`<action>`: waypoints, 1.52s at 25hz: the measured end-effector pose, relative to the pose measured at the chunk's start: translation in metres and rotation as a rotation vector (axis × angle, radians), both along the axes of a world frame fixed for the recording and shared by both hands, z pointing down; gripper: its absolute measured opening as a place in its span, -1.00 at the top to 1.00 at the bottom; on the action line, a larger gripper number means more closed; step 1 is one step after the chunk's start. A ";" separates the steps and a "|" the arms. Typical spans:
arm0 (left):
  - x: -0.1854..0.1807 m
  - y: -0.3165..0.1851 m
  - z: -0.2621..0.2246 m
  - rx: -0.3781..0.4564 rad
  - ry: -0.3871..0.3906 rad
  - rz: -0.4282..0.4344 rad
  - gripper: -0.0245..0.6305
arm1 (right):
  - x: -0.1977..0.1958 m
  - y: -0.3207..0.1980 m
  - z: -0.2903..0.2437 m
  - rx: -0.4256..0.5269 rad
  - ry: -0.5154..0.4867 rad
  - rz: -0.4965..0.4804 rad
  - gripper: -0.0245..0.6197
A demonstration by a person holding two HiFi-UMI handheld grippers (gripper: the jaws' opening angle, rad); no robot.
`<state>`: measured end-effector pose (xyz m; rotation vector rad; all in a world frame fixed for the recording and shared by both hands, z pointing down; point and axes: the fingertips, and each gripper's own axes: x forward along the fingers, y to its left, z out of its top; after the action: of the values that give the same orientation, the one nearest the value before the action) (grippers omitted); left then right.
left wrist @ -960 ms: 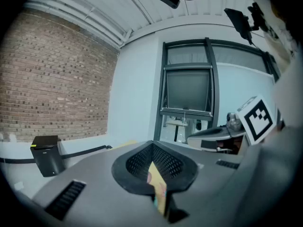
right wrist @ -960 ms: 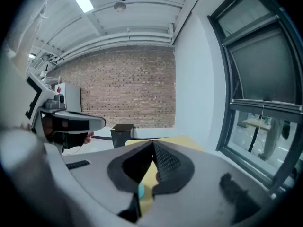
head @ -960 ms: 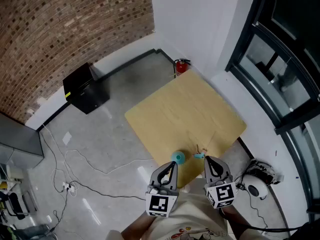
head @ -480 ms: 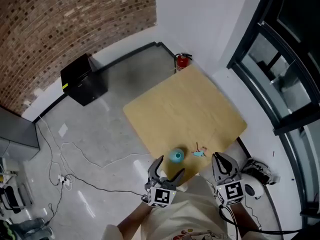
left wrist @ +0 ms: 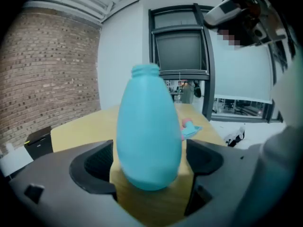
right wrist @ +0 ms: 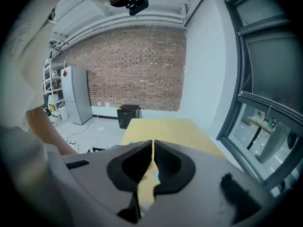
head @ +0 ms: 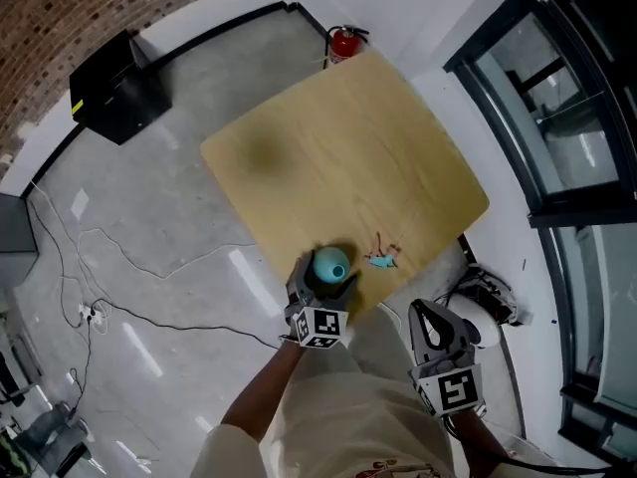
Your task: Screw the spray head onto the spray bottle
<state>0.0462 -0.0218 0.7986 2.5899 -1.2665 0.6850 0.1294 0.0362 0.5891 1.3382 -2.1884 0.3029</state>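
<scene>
**Left gripper open around the bottle, right gripper shut and held back**

A light blue, egg-shaped plastic spray bottle (head: 330,264) (left wrist: 148,131) stands upright on the pale wooden square worktop (head: 348,147), close to the corner nearest the person. Its threaded neck is open at the top, with no head on it. The small blue and pink spray head (head: 381,258) (left wrist: 189,128) lies on its side just beside the bottle, apart from it, along the edge that runs from that near corner to the worktop's right-hand corner.

The left gripper (head: 323,285) (left wrist: 149,164) reaches in over the near corner. Its fingers (left wrist: 94,162) have just been opening and now stand as wide as they go, one on each side of the bottle's lower body. The left gripper view shows a strip of worktop between the left pad and the bottle, and the right pad sits very near its side; neither presses on it, so the bottle stands on its own base.

The right gripper (head: 430,319) (right wrist: 153,160) is off the worktop, beyond the near corner and close to the person's body. Its fingers (right wrist: 137,162) are closed against each other with only a hairline seam between the pads, and they hold nothing.

On the grey floor past the far corner stands a red fire extinguisher (head: 341,41), and a black box-shaped cabinet (head: 114,88) sits by the brick wall.
</scene>
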 end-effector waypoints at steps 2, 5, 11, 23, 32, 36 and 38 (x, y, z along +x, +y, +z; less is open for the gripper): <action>0.006 -0.006 0.004 -0.013 0.019 -0.010 -0.50 | 0.000 0.006 0.006 -0.035 0.000 0.006 0.89; 0.013 -0.021 0.005 -0.009 0.037 -0.002 -0.40 | -0.005 0.009 0.017 -0.058 -0.014 0.013 0.89; 0.018 -0.020 -0.007 -0.042 0.003 0.080 -0.37 | -0.013 0.010 0.025 -0.057 -0.019 0.008 0.89; -0.012 0.033 -0.161 0.005 -0.066 0.197 -0.37 | 0.021 -0.037 0.072 -0.045 0.513 -0.625 0.70; -0.033 0.046 -0.206 -0.044 -0.062 0.103 -0.37 | 0.043 -0.052 0.159 -0.034 1.221 -1.502 0.50; -0.038 0.060 -0.193 -0.095 -0.068 0.072 -0.37 | 0.053 -0.042 0.204 -0.113 1.292 -1.649 0.49; -0.042 0.066 -0.186 -0.122 -0.063 0.062 -0.38 | 0.050 -0.041 0.219 -0.138 1.304 -1.674 0.47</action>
<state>0.0046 0.0439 0.6122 2.5368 -1.1280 0.8342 0.1798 -0.0043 0.8084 -0.6144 -1.3140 -0.7995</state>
